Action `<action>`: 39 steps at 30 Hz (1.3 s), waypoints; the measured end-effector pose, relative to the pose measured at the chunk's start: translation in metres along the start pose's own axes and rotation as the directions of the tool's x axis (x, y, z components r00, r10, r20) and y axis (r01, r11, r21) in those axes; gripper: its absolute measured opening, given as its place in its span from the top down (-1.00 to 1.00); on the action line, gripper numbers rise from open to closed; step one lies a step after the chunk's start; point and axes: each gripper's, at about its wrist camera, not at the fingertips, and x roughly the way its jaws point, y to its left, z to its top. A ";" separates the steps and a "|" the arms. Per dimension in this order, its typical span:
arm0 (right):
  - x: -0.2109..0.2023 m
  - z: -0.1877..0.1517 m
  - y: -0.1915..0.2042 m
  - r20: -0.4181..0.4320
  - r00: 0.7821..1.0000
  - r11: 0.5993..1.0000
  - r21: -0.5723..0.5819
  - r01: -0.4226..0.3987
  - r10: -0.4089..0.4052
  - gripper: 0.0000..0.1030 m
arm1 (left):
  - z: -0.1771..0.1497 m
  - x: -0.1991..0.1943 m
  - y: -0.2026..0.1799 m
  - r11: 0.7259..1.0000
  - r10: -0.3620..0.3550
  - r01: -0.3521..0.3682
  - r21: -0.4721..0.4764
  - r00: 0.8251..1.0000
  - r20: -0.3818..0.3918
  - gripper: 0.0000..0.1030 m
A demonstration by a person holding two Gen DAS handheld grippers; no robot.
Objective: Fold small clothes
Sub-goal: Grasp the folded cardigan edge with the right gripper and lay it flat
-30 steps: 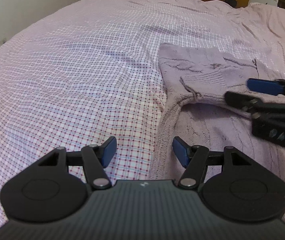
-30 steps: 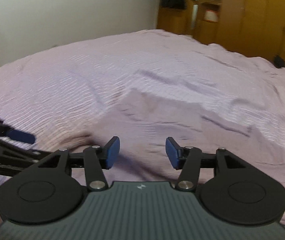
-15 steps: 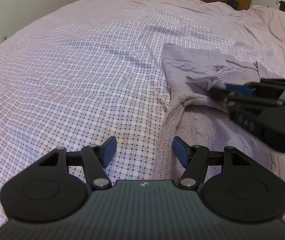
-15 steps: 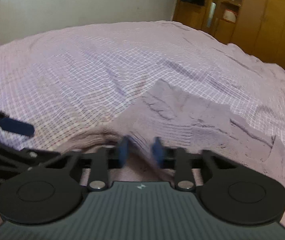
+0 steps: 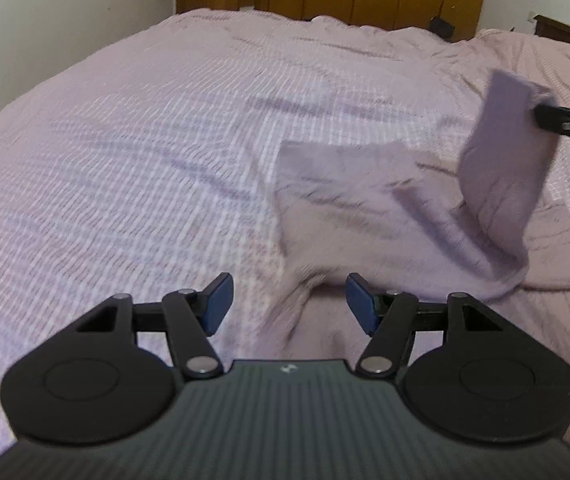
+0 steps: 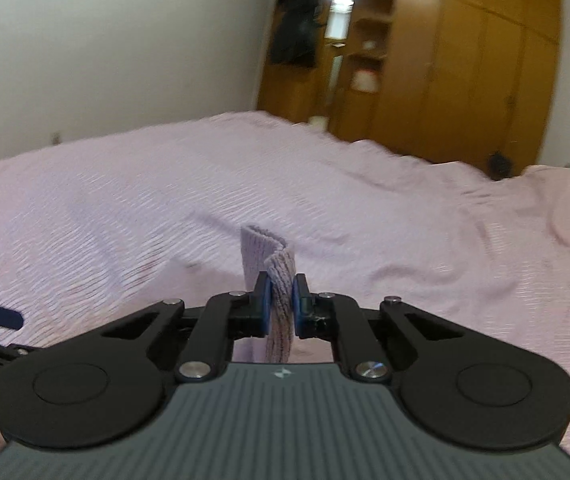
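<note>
My right gripper (image 6: 281,304) has just closed its jaws on the ribbed cuff (image 6: 279,280) of the lilac knitted sweater (image 5: 365,216) — the blue pads press the knit from both sides, and the cuff stands up above them in a short fold. From the left wrist view that sleeve (image 5: 501,168) hangs lifted off the bed, while the sweater's body lies flat on the pink checked bedspread (image 5: 145,160), towards its right side. My left gripper (image 5: 289,300) hovers with its jaws about half open and nothing between them — it is just over the sweater's near edge. A wooden wardrobe (image 6: 465,72) stands beyond the bed.
</note>
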 end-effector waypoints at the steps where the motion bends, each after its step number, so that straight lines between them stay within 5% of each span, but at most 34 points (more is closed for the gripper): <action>1: -0.003 0.000 -0.011 0.011 0.999 0.999 0.004 0.033 -0.033 0.79 | 0.002 0.003 -0.003 1.000 -0.006 0.006 0.001 1.000 0.008 -0.24; 7: -0.019 -0.015 -0.075 0.025 0.982 0.979 0.085 0.187 -0.189 0.79 | 0.005 0.023 -0.024 1.000 -0.001 0.001 0.024 1.000 0.022 -0.24; 15: -0.013 -0.090 -0.142 -0.127 0.958 0.937 0.210 0.281 -0.259 0.79 | -0.002 0.046 -0.037 0.997 0.049 -0.049 0.052 0.999 -0.005 -0.24; 23: 0.008 -0.165 -0.150 -0.275 0.928 0.888 0.315 0.335 -0.253 0.77 | -0.009 0.049 -0.038 0.994 0.082 -0.082 0.071 0.997 -0.010 -0.25; 27: 0.006 -0.178 -0.148 -0.266 0.932 0.878 0.344 0.331 -0.247 0.75 | -0.010 0.040 -0.042 0.991 0.094 -0.093 0.094 0.996 -0.005 -0.24; 29: 0.002 -0.172 -0.147 -0.267 0.932 0.876 0.351 0.331 -0.245 0.69 | -0.012 0.033 -0.043 0.990 0.098 -0.098 0.106 0.995 0.000 -0.24; 34: -0.028 -0.163 -0.143 -0.239 0.946 0.873 0.383 0.301 -0.221 0.16 | -0.019 0.010 -0.042 0.990 0.091 -0.089 0.110 0.996 -0.014 -0.24; 39: -0.065 -0.160 -0.126 -0.207 0.963 0.899 0.366 0.239 -0.172 -0.02 | -0.033 -0.016 -0.046 0.986 0.095 -0.090 0.139 0.995 -0.028 -0.24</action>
